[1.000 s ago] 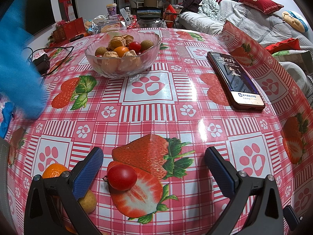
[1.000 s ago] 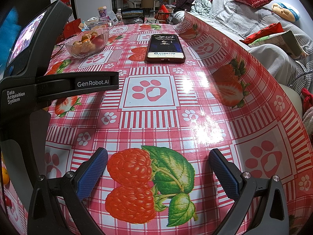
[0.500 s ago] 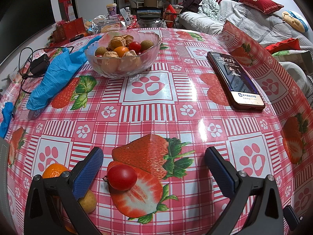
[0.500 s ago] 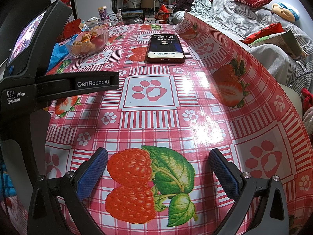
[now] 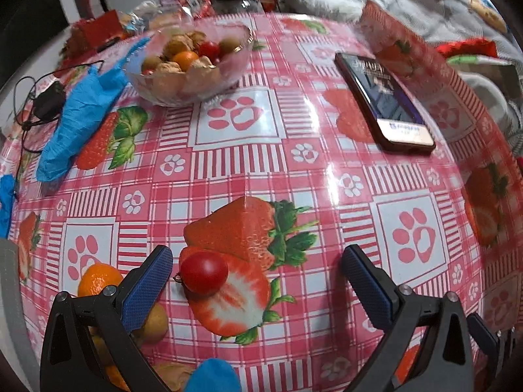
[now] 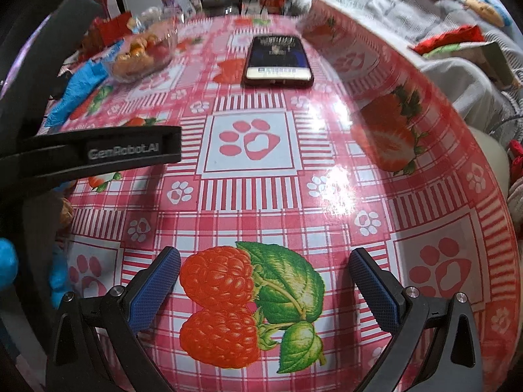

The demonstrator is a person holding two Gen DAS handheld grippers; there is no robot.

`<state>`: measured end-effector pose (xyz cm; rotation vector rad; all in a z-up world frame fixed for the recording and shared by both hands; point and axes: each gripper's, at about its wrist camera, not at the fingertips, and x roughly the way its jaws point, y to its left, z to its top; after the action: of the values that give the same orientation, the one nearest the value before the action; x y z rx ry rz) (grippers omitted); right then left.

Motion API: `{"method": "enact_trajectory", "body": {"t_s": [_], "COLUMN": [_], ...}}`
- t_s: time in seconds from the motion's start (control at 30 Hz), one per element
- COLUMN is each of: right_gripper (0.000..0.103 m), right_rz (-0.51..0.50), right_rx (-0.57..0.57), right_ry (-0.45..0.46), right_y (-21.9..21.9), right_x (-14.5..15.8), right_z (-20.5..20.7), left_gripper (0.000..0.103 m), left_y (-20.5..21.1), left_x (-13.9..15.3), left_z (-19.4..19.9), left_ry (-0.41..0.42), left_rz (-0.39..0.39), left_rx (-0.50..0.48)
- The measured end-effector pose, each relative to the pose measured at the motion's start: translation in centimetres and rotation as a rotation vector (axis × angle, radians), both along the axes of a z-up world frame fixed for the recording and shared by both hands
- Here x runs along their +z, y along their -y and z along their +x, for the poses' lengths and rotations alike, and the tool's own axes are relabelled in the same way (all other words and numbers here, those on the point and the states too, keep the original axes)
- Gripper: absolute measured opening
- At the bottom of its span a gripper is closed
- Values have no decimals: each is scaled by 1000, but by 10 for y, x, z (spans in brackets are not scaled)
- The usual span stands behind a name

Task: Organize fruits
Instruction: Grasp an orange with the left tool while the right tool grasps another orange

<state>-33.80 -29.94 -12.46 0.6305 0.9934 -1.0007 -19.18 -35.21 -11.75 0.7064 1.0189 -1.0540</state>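
L gripper (image 5: pixel 258 272) jaws wide, nothing held — cherry tomato (image 5: pixel 204 276) on the tablecloth (image 5: pixel 235 170) just inside its left finger, orange (image 5: pixel 98 279) outside it. Glass bowl (image 5: pixel 193 65) of fruit far back-left, phone (image 5: pixel 384 101) right. R gripper (image 6: pixel 264 276) jaws wide, empty — over a printed raspberry.

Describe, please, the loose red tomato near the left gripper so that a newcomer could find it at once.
Start at the glass bowl of fruit at the far side of the checked tablecloth, then come to the near edge, where the left gripper stands open. The cherry tomato lies by its left finger on a printed strawberry half; it alone is glossy red, unlike the orange fruit beside it.
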Motion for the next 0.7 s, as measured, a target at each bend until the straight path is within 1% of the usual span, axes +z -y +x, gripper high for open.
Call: {"method": "enact_trajectory", "body": {"t_s": [0.03,0.07,0.1,0.13,0.17,0.23,0.27,0.33,0.37,0.43,0.5,0.57,0.7], "right_gripper": [103,103,103,103,103,103,103,103,103,103,103,103,103], "right_rz": [12,37,52,88,124,182,202,227,240,277,304,321,348], "right_rx": [0,14,22,33,51,52,46,26,23,30,45,59,107], "right_ry": [-1,-22,-34,-48,-68,-106,-112,-114,-97,-55,-15,12,38], "right_y": [3,6,7,12,16,20,23,19,14,6,-5,-13,-20], "right_x": [-1,-1,-1,-1,-1,-1,-1,5,10,18,24,27,26], "right_z": [1,4,5,7,9,11,13,15,17,25,39,57,94], "left_gripper": [103,103,103,103,103,103,103,103,103,103,103,103,103], "left_y": [5,9,9,4,-8,-31,-46,-86,-111,-147,-173,-189,-193], "left_x": [0,-2,1,8,22,44,52,61,60,52,39,23,2], "left_z": [2,3,5,9,14,23,29,48,61,77,87,90,92], "left_ry": [-17,-36,-69,-96,-105,-88,-75,-64,-66,-68,-83,-98,-77], "left_rz": [40,78,113,110,84,49,48,80,113,177,229,272,298], "left_rx": [-16,-34,-56,-60,-56,-57,-54,-14,24,85,123,136,104]}}
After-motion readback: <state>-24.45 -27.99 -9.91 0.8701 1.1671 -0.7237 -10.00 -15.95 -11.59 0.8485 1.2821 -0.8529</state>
